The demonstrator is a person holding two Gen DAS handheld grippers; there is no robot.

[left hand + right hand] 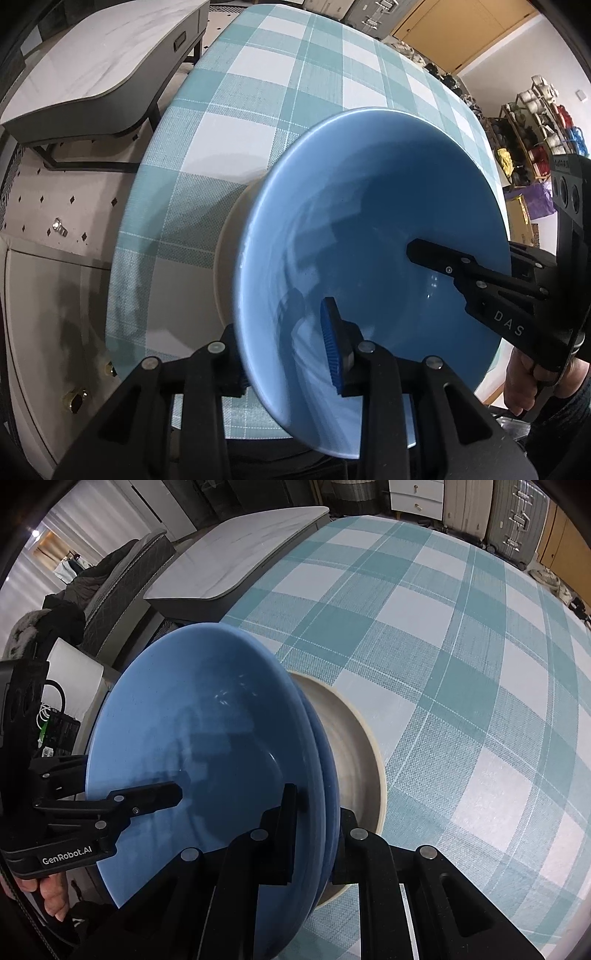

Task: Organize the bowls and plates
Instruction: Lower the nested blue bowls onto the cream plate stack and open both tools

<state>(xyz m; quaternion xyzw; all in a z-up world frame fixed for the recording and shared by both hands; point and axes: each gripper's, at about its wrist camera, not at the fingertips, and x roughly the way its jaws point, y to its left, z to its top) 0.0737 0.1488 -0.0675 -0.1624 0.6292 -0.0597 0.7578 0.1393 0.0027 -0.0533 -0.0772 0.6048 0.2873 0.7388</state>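
Left wrist view: the blue plate (369,229) hangs tilted just over a cream bowl (225,266) on the checked table (258,74); the right wrist view hints at a second blue rim beneath it. Stacking looks nearly done, I judge; lowering and letting go remain. The left claw (291,354) pinches the plate's near rim; the right claw (317,834) is clenched on the opposite rim.

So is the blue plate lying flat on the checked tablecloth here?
No: the blue plate is tilted up off the tablecloth, its rim clamped by both grippers, above a beige dish.
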